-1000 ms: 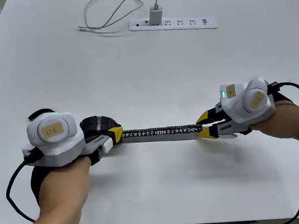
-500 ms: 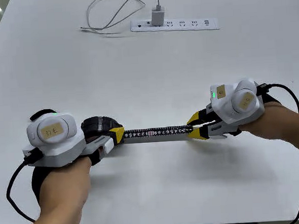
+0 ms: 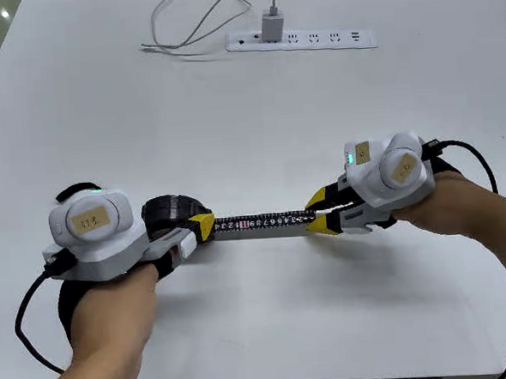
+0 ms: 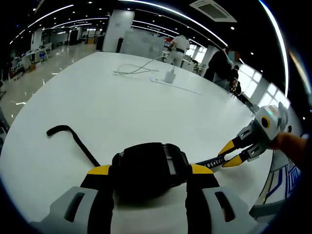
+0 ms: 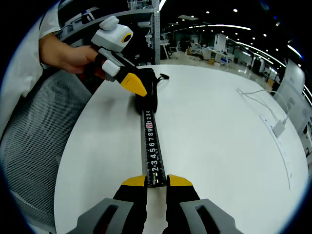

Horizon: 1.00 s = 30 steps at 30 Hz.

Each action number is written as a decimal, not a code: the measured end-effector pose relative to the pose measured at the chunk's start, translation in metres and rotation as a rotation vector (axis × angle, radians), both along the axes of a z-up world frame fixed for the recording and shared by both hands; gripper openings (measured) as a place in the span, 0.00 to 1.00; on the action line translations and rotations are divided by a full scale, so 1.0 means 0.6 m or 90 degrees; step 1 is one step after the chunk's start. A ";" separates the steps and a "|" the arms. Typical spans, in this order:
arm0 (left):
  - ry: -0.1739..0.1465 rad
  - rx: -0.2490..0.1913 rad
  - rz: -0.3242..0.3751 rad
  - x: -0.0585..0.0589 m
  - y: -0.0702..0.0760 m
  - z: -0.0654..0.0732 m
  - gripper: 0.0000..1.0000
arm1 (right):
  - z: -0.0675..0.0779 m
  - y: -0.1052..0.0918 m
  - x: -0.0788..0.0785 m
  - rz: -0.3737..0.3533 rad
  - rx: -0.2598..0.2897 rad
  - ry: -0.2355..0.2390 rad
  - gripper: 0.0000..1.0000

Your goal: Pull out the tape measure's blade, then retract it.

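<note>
Both forearms reach in low over the white table [image 3: 249,121], the hands wrapped round their handles and pointing at each other. At the near left, the left gripper [image 3: 193,230] is clamped on the black tape measure [image 3: 170,213]. The right gripper [image 3: 320,212] pinches the tip of the blade [image 3: 259,224], which is drawn out straight between them. The right gripper view makes the blade's numerals readable. The left gripper view shows a black wrist strap [image 4: 73,139] trailing on the table.
</note>
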<state>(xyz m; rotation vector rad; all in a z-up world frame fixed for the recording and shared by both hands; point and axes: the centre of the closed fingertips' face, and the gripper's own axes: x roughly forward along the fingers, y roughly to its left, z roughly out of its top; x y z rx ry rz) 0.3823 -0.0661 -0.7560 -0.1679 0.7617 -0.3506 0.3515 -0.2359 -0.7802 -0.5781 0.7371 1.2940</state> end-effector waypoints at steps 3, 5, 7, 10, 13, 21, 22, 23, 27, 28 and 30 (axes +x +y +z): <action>0.001 -0.002 0.001 0.000 0.000 0.000 0.55 | 0.001 0.009 0.001 -0.001 0.009 0.004 0.10; 0.000 -0.002 0.000 0.000 0.000 0.000 0.55 | 0.000 0.017 0.002 0.000 0.014 0.006 0.10; 0.001 -0.002 0.000 -0.001 0.000 0.000 0.55 | -0.001 0.024 0.002 0.001 0.017 0.007 0.10; 0.001 -0.003 0.000 -0.001 0.000 0.000 0.55 | -0.001 0.036 0.002 0.002 0.025 0.009 0.10; 0.001 -0.006 0.001 0.000 0.001 0.000 0.55 | -0.001 0.048 0.003 0.005 0.033 0.008 0.10; -0.002 -0.004 0.000 0.000 0.000 0.000 0.55 | -0.005 0.075 0.007 0.016 0.042 0.007 0.11; -0.002 -0.004 0.000 0.000 0.001 0.000 0.55 | -0.005 0.078 0.006 0.016 0.042 0.007 0.11; -0.001 -0.004 0.000 0.000 0.001 0.000 0.55 | -0.006 0.082 0.007 0.017 0.046 0.006 0.11; -0.001 -0.005 0.001 0.000 0.000 0.000 0.55 | -0.007 0.095 0.008 0.017 0.052 0.004 0.11; -0.001 -0.005 0.001 0.000 0.000 0.000 0.55 | -0.007 0.098 0.008 0.016 0.054 0.005 0.11; -0.002 -0.005 0.001 0.000 0.000 0.000 0.55 | -0.009 0.104 0.009 0.017 0.055 0.005 0.11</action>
